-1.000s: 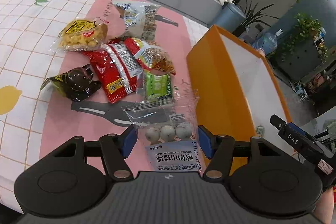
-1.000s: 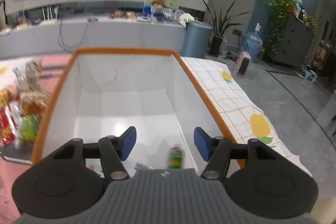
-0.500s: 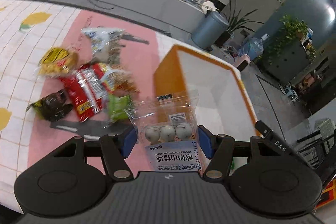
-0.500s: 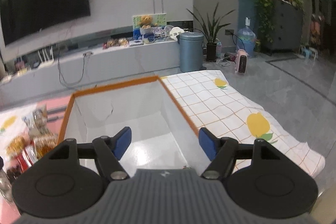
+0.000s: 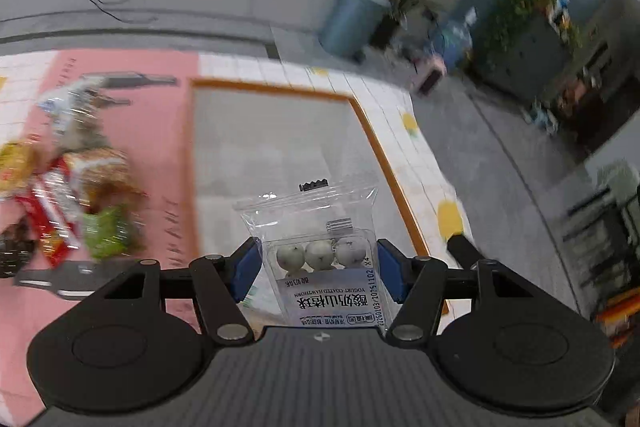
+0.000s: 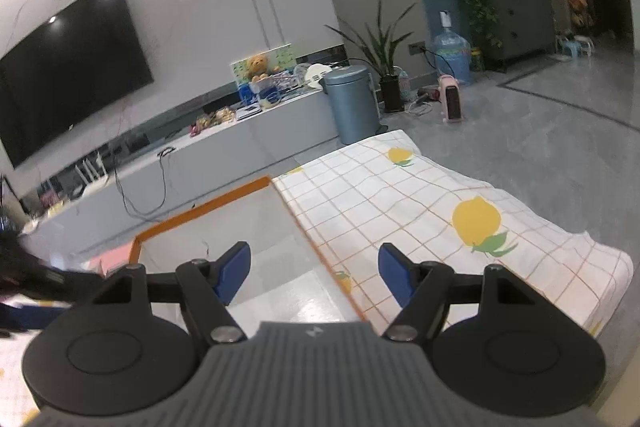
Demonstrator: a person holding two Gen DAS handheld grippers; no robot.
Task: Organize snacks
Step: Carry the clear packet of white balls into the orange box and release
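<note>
Clamped between our left gripper's [image 5: 319, 269] blue pads [image 5: 245, 269] is a clear packet [image 5: 322, 259] of white yogurt-coated hawthorn balls, held above the white inside of the orange-rimmed box [image 5: 280, 91]. Our right gripper [image 6: 314, 273] has its jaws spread apart with nothing between them, over the same box's [image 6: 208, 209] right edge and the checked lemon cloth [image 6: 420, 203]. Left of the box, the other snacks [image 5: 68, 183] lie blurred in a heap on the pink mat [image 5: 156, 131].
</note>
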